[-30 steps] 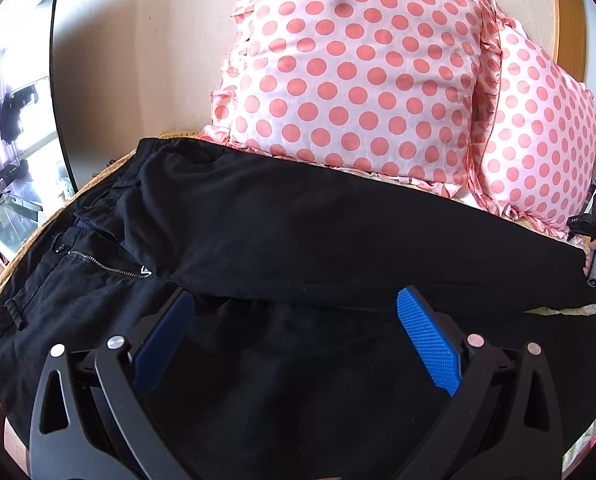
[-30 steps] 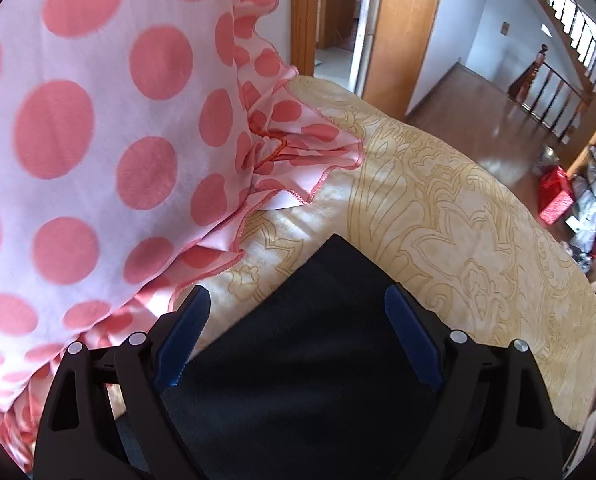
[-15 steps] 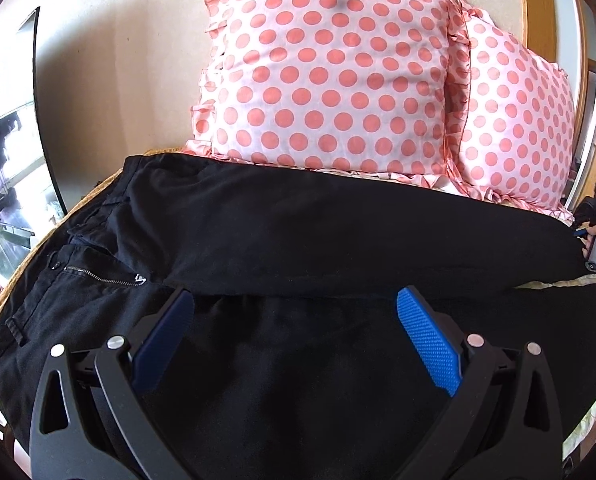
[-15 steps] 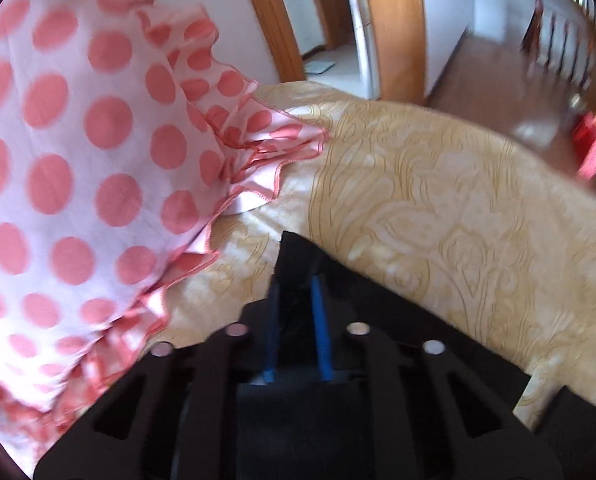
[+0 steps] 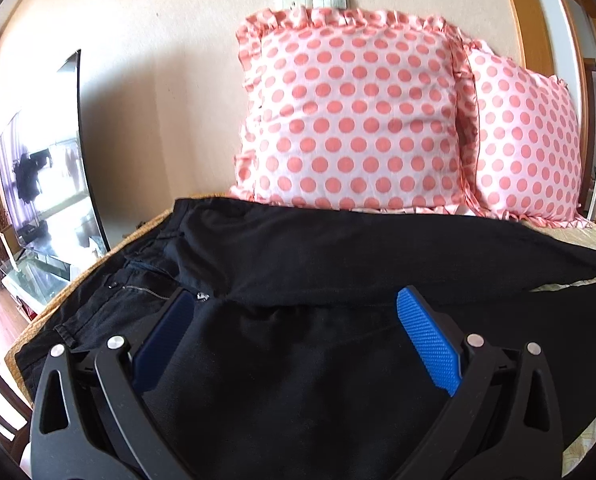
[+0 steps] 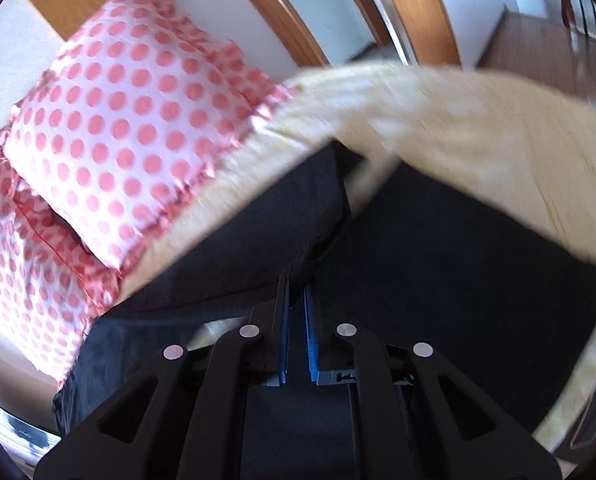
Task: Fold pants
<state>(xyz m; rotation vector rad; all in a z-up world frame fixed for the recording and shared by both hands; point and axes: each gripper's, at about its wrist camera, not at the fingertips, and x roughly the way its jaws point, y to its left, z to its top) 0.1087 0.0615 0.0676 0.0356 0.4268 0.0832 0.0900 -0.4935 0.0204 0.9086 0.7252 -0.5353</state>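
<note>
Black pants (image 5: 337,248) lie spread across a yellow patterned bedspread (image 6: 497,128), two pink polka-dot pillows (image 5: 353,120) behind.

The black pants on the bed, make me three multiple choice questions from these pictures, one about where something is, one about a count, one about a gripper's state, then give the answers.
1. Where do the pants lie relative to the pillows?
A. on top of them
B. in front of them on the bed
C. on the floor

2. How many polka-dot pillows lean at the wall?
A. one
B. two
C. four

3. How are the right gripper's jaws?
A. closed on black fabric
B. wide open over the bedspread
C. clamped on a pillow frill

Answers:
1 B, the pants spread in front of the pillows.
2 B, two show side by side.
3 A, the right gripper pinches the pants' fabric between its blue pads, while the left gripper stands open.
</note>
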